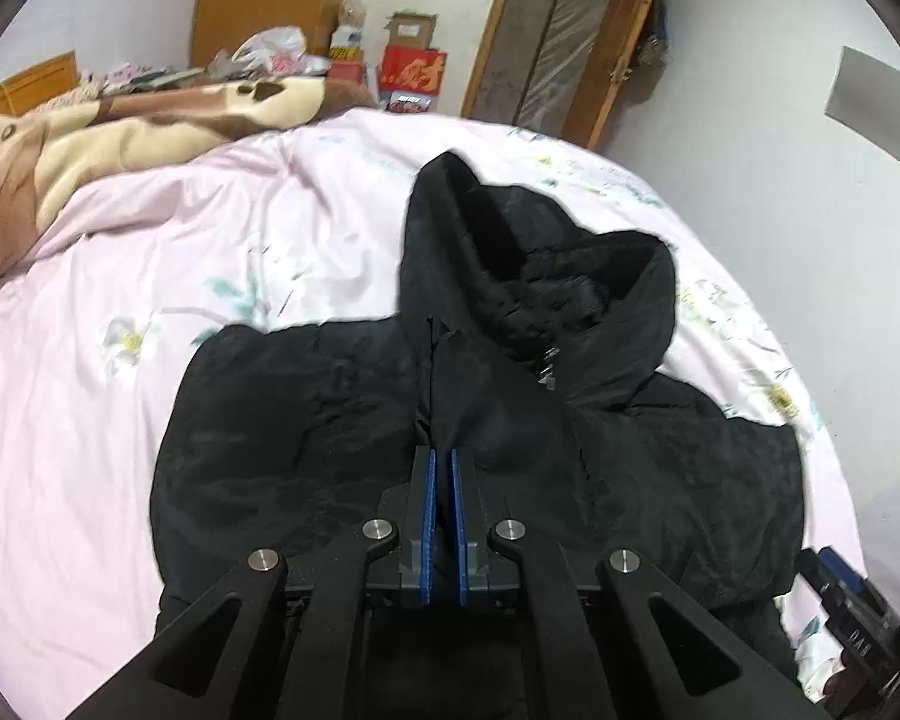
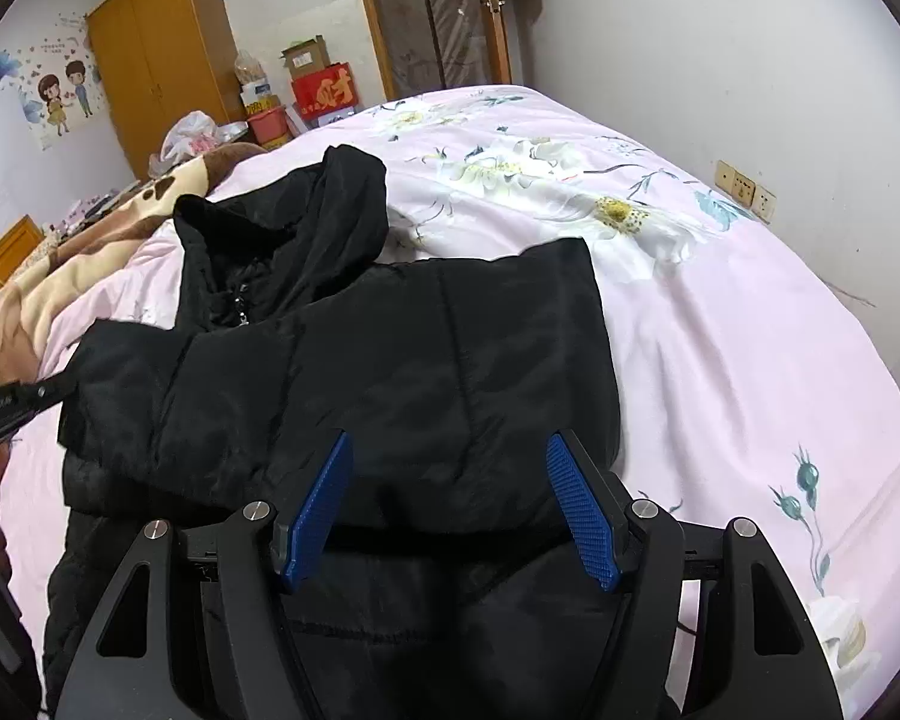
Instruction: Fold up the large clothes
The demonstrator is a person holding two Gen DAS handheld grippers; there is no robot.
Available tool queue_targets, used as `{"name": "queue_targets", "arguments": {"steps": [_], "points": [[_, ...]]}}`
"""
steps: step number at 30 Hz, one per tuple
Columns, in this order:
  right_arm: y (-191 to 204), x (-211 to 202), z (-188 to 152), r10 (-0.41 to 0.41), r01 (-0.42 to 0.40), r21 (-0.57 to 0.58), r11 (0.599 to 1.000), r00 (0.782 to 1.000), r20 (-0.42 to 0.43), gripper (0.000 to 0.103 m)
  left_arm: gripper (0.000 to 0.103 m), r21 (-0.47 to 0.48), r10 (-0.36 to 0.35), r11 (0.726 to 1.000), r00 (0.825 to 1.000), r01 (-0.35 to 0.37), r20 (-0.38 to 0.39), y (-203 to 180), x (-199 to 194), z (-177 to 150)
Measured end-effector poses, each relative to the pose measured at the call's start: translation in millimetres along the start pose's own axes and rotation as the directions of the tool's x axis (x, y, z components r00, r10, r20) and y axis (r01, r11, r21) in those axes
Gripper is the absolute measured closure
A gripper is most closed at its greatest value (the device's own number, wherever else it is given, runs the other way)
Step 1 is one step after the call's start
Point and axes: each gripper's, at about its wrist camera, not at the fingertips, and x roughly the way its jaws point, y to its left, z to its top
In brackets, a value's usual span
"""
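Note:
A black hooded jacket [image 1: 306, 420] lies on a pink floral bed cover [image 1: 90, 360], hood [image 1: 570, 276] pointing away, its sides folded in over the body. My left gripper [image 1: 443, 456] hovers over the jacket's front near the zipper, its blue pads almost together with a narrow empty gap. In the right wrist view the jacket [image 2: 390, 360] lies below my right gripper [image 2: 450, 444], which is wide open and empty above the folded right panel. The left gripper's body shows at the left edge [image 2: 6, 408].
A brown and cream blanket [image 1: 90, 138] is bunched at the bed's far left. Boxes and bags [image 1: 411, 69] stand by a wooden wardrobe [image 2: 162, 60] and door [image 1: 570, 36]. A wall [image 2: 750, 60] with sockets [image 2: 744, 183] runs along the bed's right side.

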Motion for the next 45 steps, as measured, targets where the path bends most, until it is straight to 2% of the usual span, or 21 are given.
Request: {"name": "queue_targets", "arguments": {"steps": [3, 8, 11, 15, 24, 27, 31, 36, 40, 45], "points": [[2.4, 8.9, 0.4, -0.036, 0.036, -0.014, 0.999, 0.999, -0.007, 0.035, 0.098, 0.013, 0.029, 0.999, 1.000, -0.029, 0.000, 7.0, 4.6, -11.0], [0.2, 29.2, -1.2, -0.070, 0.068, -0.033, 0.997, 0.996, -0.053, 0.035, 0.098, -0.035, 0.083, 0.996, 0.996, -0.084, -0.037, 27.8, 22.0, -29.3], [-1.2, 39.7, -3.3, -0.079, 0.076, -0.047, 0.996, 0.995, -0.068, 0.035, 0.098, -0.030, 0.121, 0.992, 0.991, -0.122, -0.052, 36.0, 30.9, -35.1], [0.8, 50.5, -7.9, -0.112, 0.106, -0.074, 0.992, 0.990, -0.087, 0.028, 0.098, -0.031, 0.134, 0.990, 0.989, -0.137, -0.070, 41.0, 39.9, -39.5], [-1.5, 58.5, -11.3, -0.143, 0.133, -0.095, 0.987, 0.985, -0.101, 0.022, 0.097, -0.015, 0.106, 0.994, 0.991, -0.107, -0.081, 37.9, 33.3, -43.5], [0.5, 39.3, -11.4, -0.134, 0.126, -0.097, 0.987, 0.988, -0.076, 0.022, 0.090, -0.014, 0.085, 0.996, 0.993, -0.087, -0.087, 38.3, 21.2, -46.0], [5.5, 8.2, -13.6, -0.089, 0.085, -0.081, 0.993, 0.995, -0.043, 0.022, 0.069, -0.013, 0.075, 0.997, 0.995, -0.076, -0.072, 42.6, -4.7, -52.0], [11.6, -15.4, -14.2, -0.078, 0.076, -0.085, 0.993, 0.997, -0.013, 0.022, 0.053, -0.004, 0.059, 0.998, 0.997, -0.060, -0.058, 42.7, -29.8, -55.4], [10.7, -13.1, -10.4, -0.084, 0.084, -0.087, 0.993, 0.996, -0.002, 0.022, 0.048, 0.014, 0.047, 0.999, 0.999, -0.046, -0.019, 31.1, -37.6, -44.3], [16.4, 7.4, 1.6, -0.060, 0.059, -0.120, 0.991, 0.998, -0.007, 0.022, 0.048, 0.060, 0.002, 0.998, 0.999, 0.001, -0.045, 3.7, -6.0, -26.2]]}}
